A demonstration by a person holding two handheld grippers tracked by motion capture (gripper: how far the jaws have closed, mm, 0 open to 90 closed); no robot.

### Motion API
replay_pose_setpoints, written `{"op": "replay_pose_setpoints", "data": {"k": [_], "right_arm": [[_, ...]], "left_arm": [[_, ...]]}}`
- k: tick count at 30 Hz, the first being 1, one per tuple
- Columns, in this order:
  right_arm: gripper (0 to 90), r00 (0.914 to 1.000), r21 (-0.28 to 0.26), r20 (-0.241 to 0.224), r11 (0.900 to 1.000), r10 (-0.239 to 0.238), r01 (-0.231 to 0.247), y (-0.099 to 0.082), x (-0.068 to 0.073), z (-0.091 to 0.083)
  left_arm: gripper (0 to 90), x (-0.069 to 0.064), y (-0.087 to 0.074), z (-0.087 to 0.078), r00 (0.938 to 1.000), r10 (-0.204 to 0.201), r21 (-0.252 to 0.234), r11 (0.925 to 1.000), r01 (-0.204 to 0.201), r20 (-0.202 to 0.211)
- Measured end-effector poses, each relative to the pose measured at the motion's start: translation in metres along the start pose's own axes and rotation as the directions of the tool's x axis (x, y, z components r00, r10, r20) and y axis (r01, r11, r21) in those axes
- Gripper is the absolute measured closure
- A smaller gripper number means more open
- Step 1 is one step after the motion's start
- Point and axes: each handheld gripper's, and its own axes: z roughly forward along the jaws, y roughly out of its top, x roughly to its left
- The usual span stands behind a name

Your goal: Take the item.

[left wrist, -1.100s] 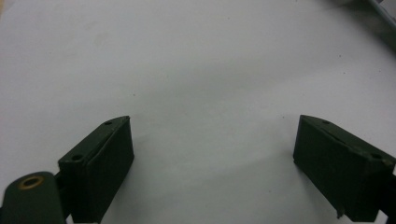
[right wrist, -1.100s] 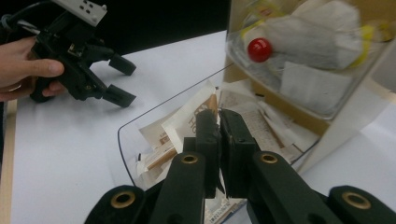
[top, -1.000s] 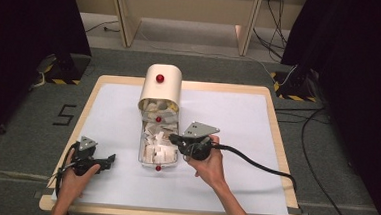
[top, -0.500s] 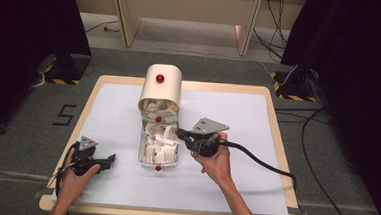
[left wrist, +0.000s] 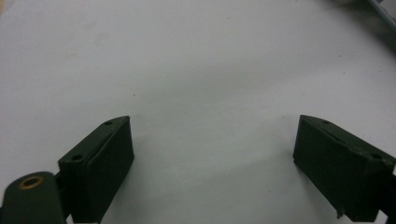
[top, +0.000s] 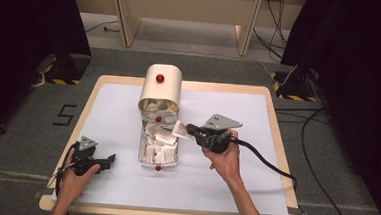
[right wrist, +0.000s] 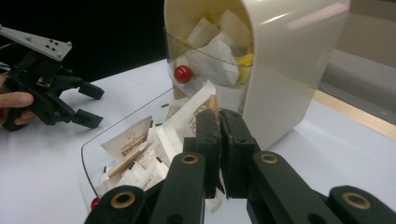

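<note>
A cream dome-topped box [top: 160,88] with a red knob [top: 159,78] stands at the table's back centre, packed with paper packets. Its clear drawer [top: 159,144] is pulled out toward me and holds several white packets. My right gripper [top: 189,129] is shut on one white packet [top: 181,129], held just above the drawer's right rim. In the right gripper view the packet [right wrist: 196,111] sticks up from between the closed jaws, in front of the box [right wrist: 280,60]. My left gripper [top: 109,161] rests low at the front left, jaws wide open over bare white paper [left wrist: 205,79], with nothing between them.
The white sheet [top: 233,190] covers a wood-edged table [top: 273,112]. A black cable [top: 270,165] trails from the right gripper toward the table's right edge. Dark curtains and floor cables surround the table. The left gripper [right wrist: 51,93] stands beyond the drawer in the right gripper view.
My right gripper has moved right and slightly up from over the drawer, carrying the packet. The left hand has stayed still.
</note>
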Motion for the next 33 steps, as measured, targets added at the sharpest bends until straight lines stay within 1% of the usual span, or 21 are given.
{"op": "replay_pose_setpoints", "data": {"k": [6, 12, 15, 17, 20, 26, 28, 29, 33], "right_arm": [[86.9, 0.9995, 0.002, 0.027, 0.9999, 0.013, -0.013, -0.003, -0.009, -0.005], [86.9, 0.9991, 0.002, 0.038, 0.9998, 0.017, -0.018, -0.005, -0.013, -0.008], [86.9, 0.9983, 0.001, 0.052, 0.9997, 0.025, -0.025, -0.006, -0.017, -0.011], [86.9, 0.9978, 0.004, 0.065, 0.9998, 0.017, -0.017, -0.006, -0.018, -0.013], [86.9, 0.9975, -0.001, 0.068, 0.9998, 0.02, -0.02, -0.006, -0.02, -0.015], [86.9, 0.9947, -0.01, 0.09, 0.9987, 0.05, -0.049, -0.009, -0.03, -0.021], [86.9, 0.9941, -0.008, 0.096, 0.9988, 0.049, -0.049, -0.009, -0.032, -0.022], [86.9, 0.9932, -0.012, 0.106, 0.9988, 0.049, -0.048, -0.009, -0.035, -0.023], [86.9, 0.9914, -0.014, 0.115, 0.998, 0.063, -0.062, -0.011, -0.038, -0.026]], "left_arm": [[11.3, 0.0, 0.0, 0.0, 1.0, 0.0, 0.0, 1.0, 0.0, 0.0], [11.3, 0.0, 0.0, 0.0, 1.0, -0.001, 0.0, 1.0, 0.001, 0.0], [11.3, 0.0, 0.0, 0.0, 1.0, 0.0, 0.0, 1.0, 0.0, -0.001], [11.3, 0.0, 0.0, 0.0, 1.0, 0.0, 0.0, 1.0, 0.0, 0.0], [11.3, 0.0, 0.0, 0.0, 1.0, 0.0, 0.001, 1.0, 0.0, -0.001], [11.3, 0.0, 0.0, 0.0, 1.0, 0.0, 0.0, 1.0, 0.0, 0.0], [11.3, 0.0, 0.0, 0.0, 1.0, 0.0, -0.001, 1.0, 0.0, -0.001], [11.3, 0.0, 0.0, 0.0, 1.0, 0.001, 0.0, 1.0, -0.001, -0.001], [11.3, 0.0, 0.0, 0.0, 1.0, 0.001, -0.001, 1.0, -0.001, -0.001]]}}
